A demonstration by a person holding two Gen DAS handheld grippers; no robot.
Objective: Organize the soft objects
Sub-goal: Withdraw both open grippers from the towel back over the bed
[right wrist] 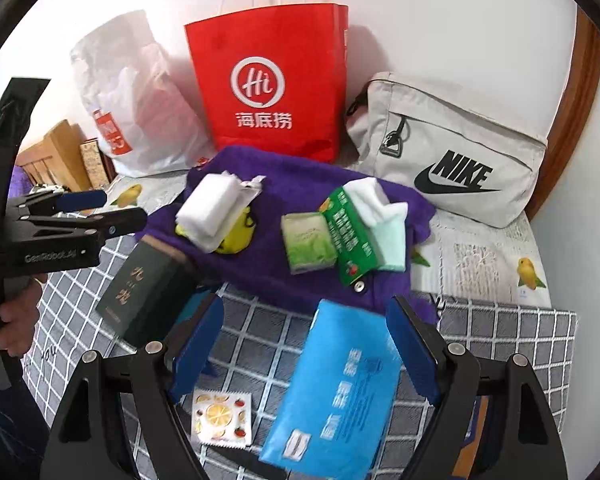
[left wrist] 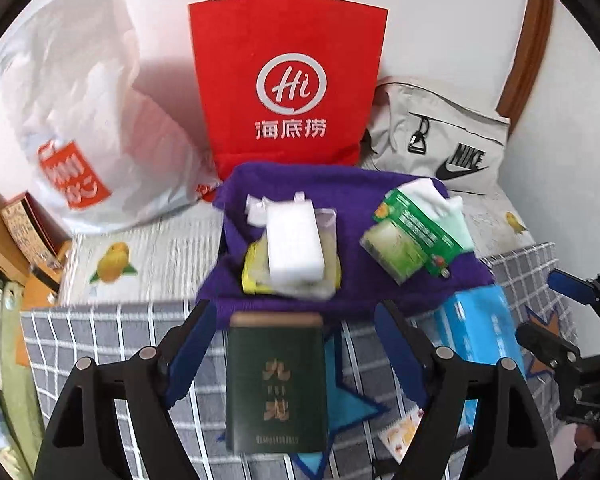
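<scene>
We have both grippers hovering low over the grey checked blanket [right wrist: 100, 296] on the bed, and neither has hold of anything. Our left gripper [left wrist: 296, 344] is spread wide, its blue pads either side of the dark green rectangular box with gold characters [left wrist: 276, 384], with clear gaps on both sides. Our right gripper [right wrist: 306, 344] is equally wide open, straddling the bright blue soft plastic tissue pack [right wrist: 332, 392], and again we see no contact. The remaining soft things lie beyond on the purple knitted cloth [right wrist: 268, 280]: a white sponge block [left wrist: 296, 240] stacked on a yellow packet [left wrist: 252, 276], a pale green pocket tissue pack [right wrist: 308, 244] and a green-printed wipes pack with white tissue spilling out [right wrist: 354, 236]. Against the wall stand a red paper carrier bag with a white logo [left wrist: 288, 88], a white plastic shopping bag [left wrist: 92, 120] and a grey fabric pouch with a black logo [right wrist: 452, 152]; which of them is meant to receive the items we cannot tell. The risks, as we judge them: the blue pack is slack and glossy, so closing near one end could let it fold and slide out. The green box looks rigid and may not belong among the soft objects at all, so gripping it could be wasted effort. The small fruit-printed sachet [right wrist: 222, 416] lies just beside the blue pack and could be dragged along. The two grippers are close together, so moving them at once risks a knock.
</scene>
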